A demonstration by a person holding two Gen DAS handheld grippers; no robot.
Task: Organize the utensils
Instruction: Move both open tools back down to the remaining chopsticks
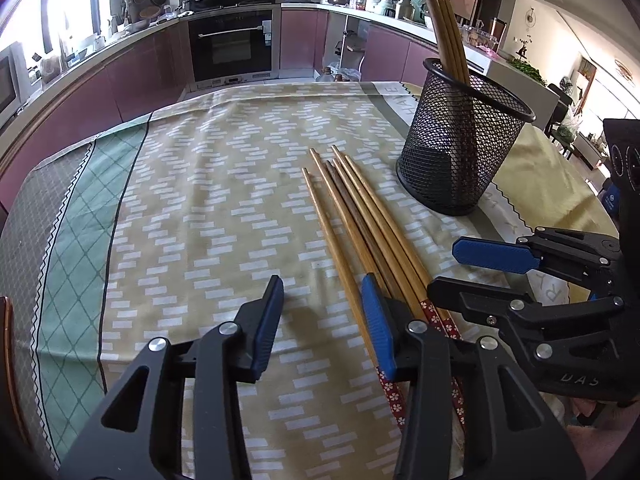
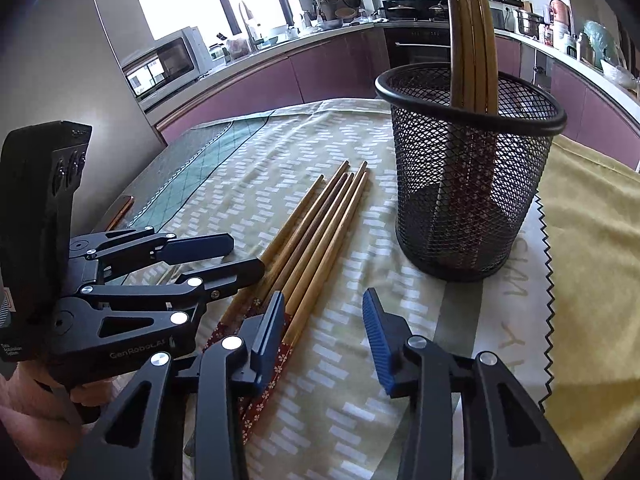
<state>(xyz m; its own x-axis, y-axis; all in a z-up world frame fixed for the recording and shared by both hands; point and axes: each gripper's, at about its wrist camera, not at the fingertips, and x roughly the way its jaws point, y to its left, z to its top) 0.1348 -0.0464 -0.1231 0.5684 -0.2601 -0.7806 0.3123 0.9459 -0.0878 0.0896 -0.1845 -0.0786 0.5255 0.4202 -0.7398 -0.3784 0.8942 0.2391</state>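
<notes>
Five loose chopsticks (image 1: 352,216) lie side by side on the patterned cloth (image 1: 192,184) over the surface, thin tips toward the kitchen, red flowered handle ends toward the person. Just beyond them to the right stands a black mesh holder (image 1: 464,144) that already has several chopsticks (image 1: 444,28) leaning upright in it.

Both claws hover low over the handle ends. The left claw (image 1: 324,320) is spread, with nothing between its blue pads; its right-hand pad sits right at the edge of the bundle, though I cannot tell whether it touches. The right claw (image 2: 324,332) is also spread and pinches nothing, its left pad over the outermost stick, the rest of its gap over bare cloth.

The risks look plain to me. The sticks are round and packed together, so a claw closing off-centre could roll them apart or grab several at once. The two claws crowd the same ends and could knock each other. Later, a long stick swung carelessly could catch the light holder's rim and tip it.
</notes>
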